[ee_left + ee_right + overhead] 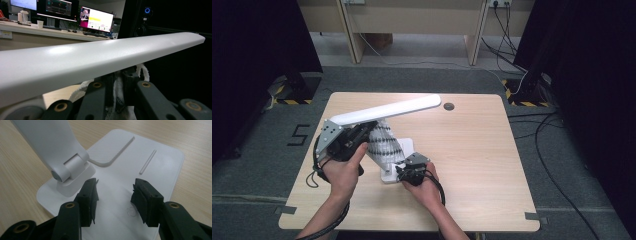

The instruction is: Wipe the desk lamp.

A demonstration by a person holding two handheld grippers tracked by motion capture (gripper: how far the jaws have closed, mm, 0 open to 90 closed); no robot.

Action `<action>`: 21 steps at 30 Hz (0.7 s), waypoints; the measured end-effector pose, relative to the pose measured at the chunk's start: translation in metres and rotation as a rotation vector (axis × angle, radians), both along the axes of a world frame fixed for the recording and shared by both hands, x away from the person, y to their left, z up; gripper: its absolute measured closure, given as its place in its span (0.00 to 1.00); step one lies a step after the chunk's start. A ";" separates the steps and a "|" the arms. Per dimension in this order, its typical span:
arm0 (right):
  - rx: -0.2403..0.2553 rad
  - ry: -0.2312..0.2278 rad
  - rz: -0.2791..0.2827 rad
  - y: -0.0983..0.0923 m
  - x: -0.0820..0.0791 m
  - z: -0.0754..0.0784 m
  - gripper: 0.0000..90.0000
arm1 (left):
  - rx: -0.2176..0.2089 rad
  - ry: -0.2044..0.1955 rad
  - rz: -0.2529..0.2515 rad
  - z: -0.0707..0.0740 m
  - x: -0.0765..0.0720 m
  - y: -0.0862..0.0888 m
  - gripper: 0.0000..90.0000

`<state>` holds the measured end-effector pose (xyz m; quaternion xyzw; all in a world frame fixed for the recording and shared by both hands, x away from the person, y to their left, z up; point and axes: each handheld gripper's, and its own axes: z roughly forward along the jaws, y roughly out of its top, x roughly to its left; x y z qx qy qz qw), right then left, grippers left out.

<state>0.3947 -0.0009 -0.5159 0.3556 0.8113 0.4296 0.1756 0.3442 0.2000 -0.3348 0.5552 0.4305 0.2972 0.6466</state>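
Observation:
A white desk lamp stands on the wooden table; its long flat head [387, 111] slants up to the right above its square base [406, 146]. My left gripper [361, 134] is under the head's left end, shut on a white knitted cloth [384, 142] that hangs against the lamp's arm. In the left gripper view the head [100, 57] crosses just above the jaws and the cloth [117, 100] is bunched between them. My right gripper [406, 171] is at the base's near edge. Its jaws stand open over the base [120, 170] with nothing between them, beside the hinge [70, 167].
A round cable hole [448, 106] sits at the table's far edge. Bare tabletop [472, 150] spreads to the right of the lamp. Cables [532, 125] run over the floor at the right. A desk with monitors [96, 18] lies beyond in the left gripper view.

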 end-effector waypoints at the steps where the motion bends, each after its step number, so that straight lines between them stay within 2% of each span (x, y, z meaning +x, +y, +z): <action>1: 0.000 -0.002 0.000 0.000 0.000 0.000 0.60 | 0.001 0.001 0.001 0.000 -0.001 0.001 0.92; 14: 0.000 0.002 -0.004 0.000 0.000 0.000 0.60 | 0.004 0.007 -0.001 -0.001 -0.010 0.007 0.92; 21: 0.001 0.003 -0.004 0.000 0.000 0.000 0.60 | -0.008 0.014 -0.005 -0.002 -0.017 0.016 0.92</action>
